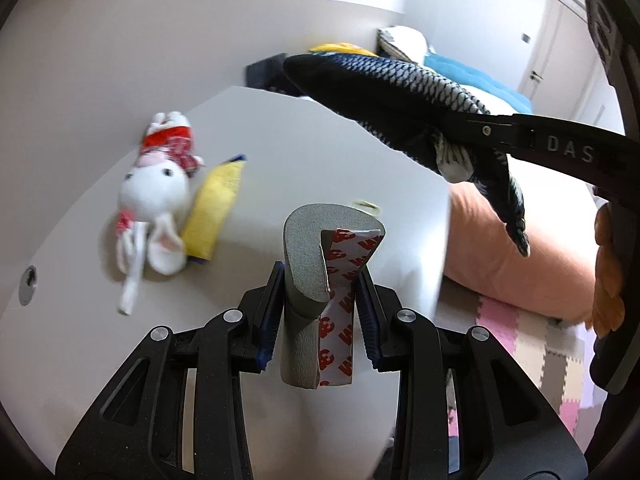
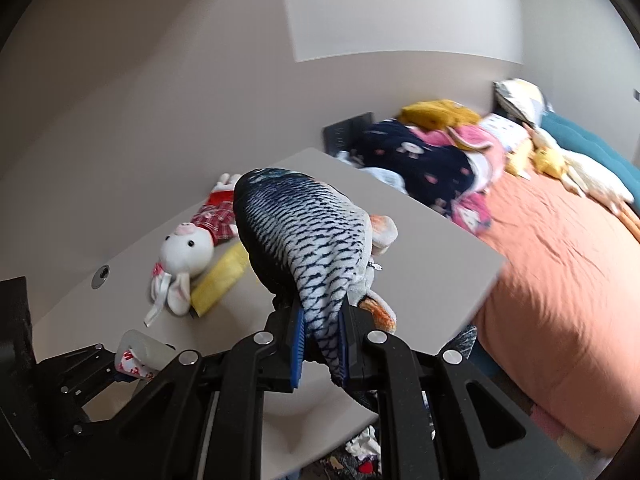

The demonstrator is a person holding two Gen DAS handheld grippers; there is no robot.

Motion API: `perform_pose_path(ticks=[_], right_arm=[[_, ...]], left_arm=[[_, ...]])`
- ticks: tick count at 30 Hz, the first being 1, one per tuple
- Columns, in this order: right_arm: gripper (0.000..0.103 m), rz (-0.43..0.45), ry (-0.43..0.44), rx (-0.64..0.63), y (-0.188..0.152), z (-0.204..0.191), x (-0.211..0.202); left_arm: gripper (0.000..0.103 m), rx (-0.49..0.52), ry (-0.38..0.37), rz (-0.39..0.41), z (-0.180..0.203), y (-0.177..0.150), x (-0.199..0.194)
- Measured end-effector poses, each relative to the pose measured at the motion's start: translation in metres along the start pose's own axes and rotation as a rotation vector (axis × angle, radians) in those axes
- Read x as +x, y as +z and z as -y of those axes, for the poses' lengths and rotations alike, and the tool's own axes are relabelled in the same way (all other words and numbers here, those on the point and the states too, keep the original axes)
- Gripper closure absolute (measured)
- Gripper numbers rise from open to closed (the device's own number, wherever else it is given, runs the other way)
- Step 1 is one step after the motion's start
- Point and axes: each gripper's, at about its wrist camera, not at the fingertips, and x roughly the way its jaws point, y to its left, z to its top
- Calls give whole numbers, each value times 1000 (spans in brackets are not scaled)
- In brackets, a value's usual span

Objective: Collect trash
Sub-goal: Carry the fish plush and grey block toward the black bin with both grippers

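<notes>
My left gripper is shut on a grey foam corner strip with red-and-white tape backing, held above the white table; it also shows in the right wrist view. My right gripper is shut on the tail of a blue-and-white plush fish, held in the air over the table's right side; the fish shows in the left wrist view too. A yellow wrapper lies on the table beside a white plush rabbit.
A bed with an orange sheet and a heap of clothes and toys stands right of the table. Crumpled paper scraps lie on the floor below the table's edge. A small yellowish ring lies on the table.
</notes>
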Motion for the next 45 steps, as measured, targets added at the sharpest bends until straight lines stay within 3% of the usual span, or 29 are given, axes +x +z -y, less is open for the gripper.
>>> perform_pose_path(ticks=[22, 32, 38, 39, 40, 41, 42, 45], right_arm=[[87, 19, -186, 220, -118, 89, -99], [86, -23, -261, 313, -165, 122, -104], [79, -56, -289, 358, -185, 137, -98], [73, -59, -290, 370, -189, 140, -97], [66, -60, -293, 379, -191, 142, -97], [63, -58, -301, 387, -193, 145, -97], [57, -55, -310, 395, -195, 148, -98], [53, -35, -318, 413, -198, 155, -104]], left_arm=[[69, 235, -179, -93, 129, -49, 18], [69, 318, -214, -158, 163, -71, 31], [67, 367, -207, -228, 177, -83, 48], [64, 383, -205, -244, 180, -86, 50], [47, 399, -197, -256, 183, -88, 53], [21, 404, -189, -255, 185, -89, 53], [10, 411, -171, -240, 188, -89, 52], [10, 438, -144, -203, 192, -89, 48]])
